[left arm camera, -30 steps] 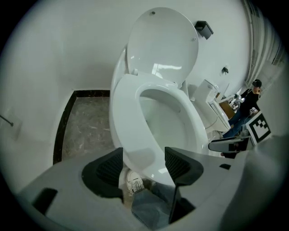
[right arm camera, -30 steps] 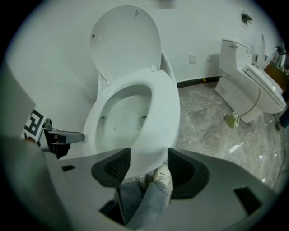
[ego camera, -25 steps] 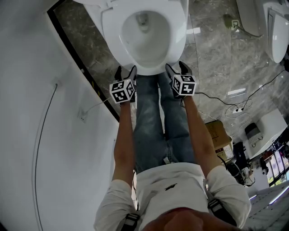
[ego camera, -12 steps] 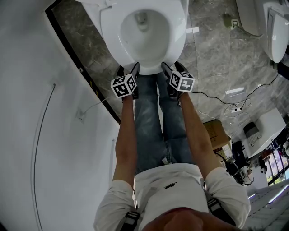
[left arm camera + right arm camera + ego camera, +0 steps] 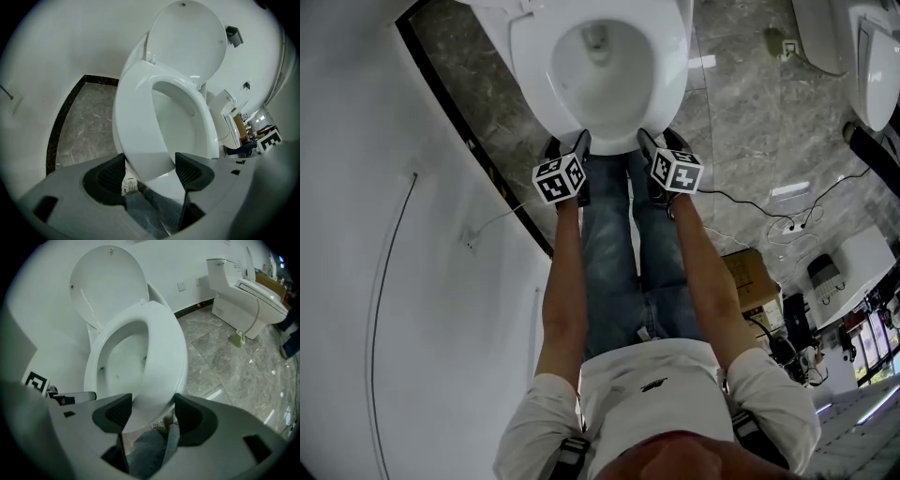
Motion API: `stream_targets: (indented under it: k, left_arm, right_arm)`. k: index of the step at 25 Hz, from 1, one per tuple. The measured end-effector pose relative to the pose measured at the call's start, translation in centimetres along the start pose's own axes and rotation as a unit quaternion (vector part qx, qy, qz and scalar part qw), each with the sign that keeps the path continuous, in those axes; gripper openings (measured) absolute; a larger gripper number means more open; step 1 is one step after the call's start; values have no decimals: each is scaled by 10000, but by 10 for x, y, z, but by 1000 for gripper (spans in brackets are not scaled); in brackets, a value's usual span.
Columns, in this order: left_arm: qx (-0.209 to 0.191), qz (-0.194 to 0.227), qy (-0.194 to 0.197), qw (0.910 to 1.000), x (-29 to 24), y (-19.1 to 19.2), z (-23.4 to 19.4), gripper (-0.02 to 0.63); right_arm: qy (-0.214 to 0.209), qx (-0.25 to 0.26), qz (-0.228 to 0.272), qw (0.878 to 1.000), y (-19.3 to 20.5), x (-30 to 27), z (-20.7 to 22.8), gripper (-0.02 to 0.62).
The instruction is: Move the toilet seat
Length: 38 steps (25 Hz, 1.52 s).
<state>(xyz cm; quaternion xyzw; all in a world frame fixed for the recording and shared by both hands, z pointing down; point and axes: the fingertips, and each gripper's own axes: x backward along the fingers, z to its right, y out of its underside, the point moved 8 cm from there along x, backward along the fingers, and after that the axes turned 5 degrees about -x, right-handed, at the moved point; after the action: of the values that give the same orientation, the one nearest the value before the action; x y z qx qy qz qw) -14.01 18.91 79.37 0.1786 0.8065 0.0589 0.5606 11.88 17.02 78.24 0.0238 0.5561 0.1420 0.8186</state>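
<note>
The white toilet seat [image 5: 531,75] lies down on the bowl, and the lid [image 5: 187,42] stands up behind it. My left gripper [image 5: 565,143] is at the seat's front edge, left of centre. In the left gripper view the seat [image 5: 136,122] runs in between the two dark pads of the left gripper [image 5: 150,171]. My right gripper [image 5: 661,141] is at the front edge, right of centre, with the seat [image 5: 164,362] between the pads of the right gripper [image 5: 152,411]. Both pairs of jaws have just been opening and stand wide around the rim, not pressing on it.
The person's legs in jeans [image 5: 619,253] stand right before the bowl. A white wall [image 5: 375,234] with a dark skirting strip [image 5: 469,150] closes the left side. A second toilet [image 5: 872,56] stands at the upper right. Cables [image 5: 787,220] and boxes [image 5: 750,277] lie on the marble floor.
Both grippers have edged forward to the seat's front rim, drawn slightly closer together and rolled a little. Over the last half second they have hardly moved.
</note>
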Motion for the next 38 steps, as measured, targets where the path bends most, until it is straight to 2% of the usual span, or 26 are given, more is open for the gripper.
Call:
stream_targets:
  k: [22,38]
  left_arm:
    - [-50,193,30,9998,30,-6,11,354]
    - [-12,515,123,9986,71,-21,26,354]
  right_arm:
    - [-61,103,98,9999,-3,36,-13,287]
    - [-216,76,497,9985,-13,81,-32,284]
